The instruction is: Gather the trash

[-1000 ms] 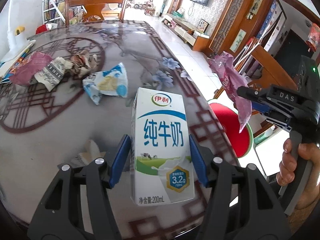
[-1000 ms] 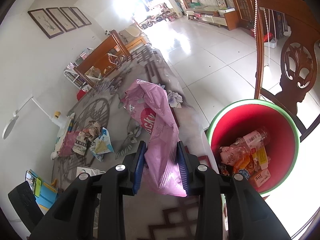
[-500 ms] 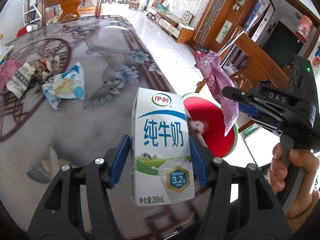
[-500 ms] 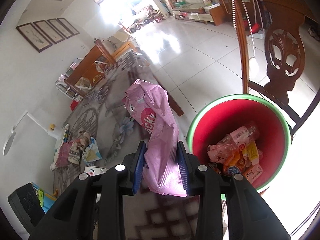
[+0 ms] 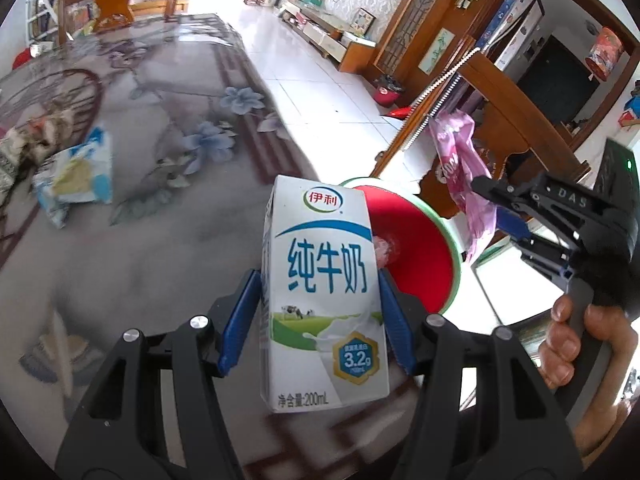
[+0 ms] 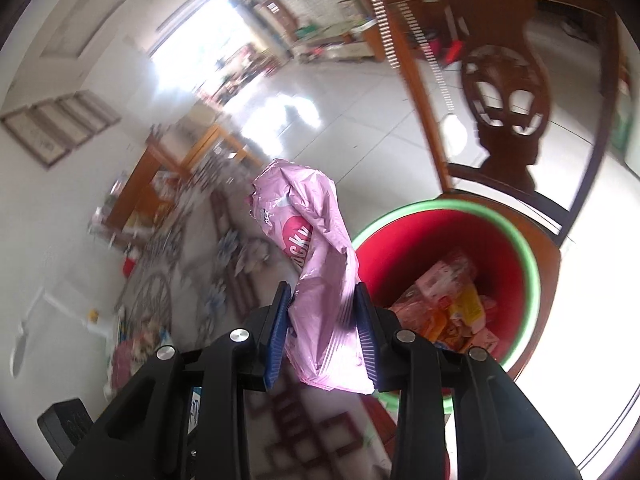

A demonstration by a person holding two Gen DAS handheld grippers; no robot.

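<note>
My left gripper (image 5: 318, 316) is shut on a white and blue milk carton (image 5: 322, 292) and holds it upright above the table's right edge. My right gripper (image 6: 322, 326) is shut on a crumpled pink snack bag (image 6: 316, 280), which also shows in the left wrist view (image 5: 464, 176). A red bin with a green rim (image 6: 520, 248) holds several wrappers and stands on the floor just right of the pink bag. It shows behind the carton in the left wrist view (image 5: 424, 248).
A blue and white wrapper (image 5: 76, 176) and other crumpled trash (image 5: 24, 144) lie on the patterned table (image 5: 168, 128) at the left. A carved wooden chair (image 6: 504, 92) stands behind the bin. Tiled floor (image 5: 320, 80) stretches beyond.
Both grippers have moved right, off the table and toward the red bin, with the carton and the pink bag still held. The bin now looks nearer in both views.
</note>
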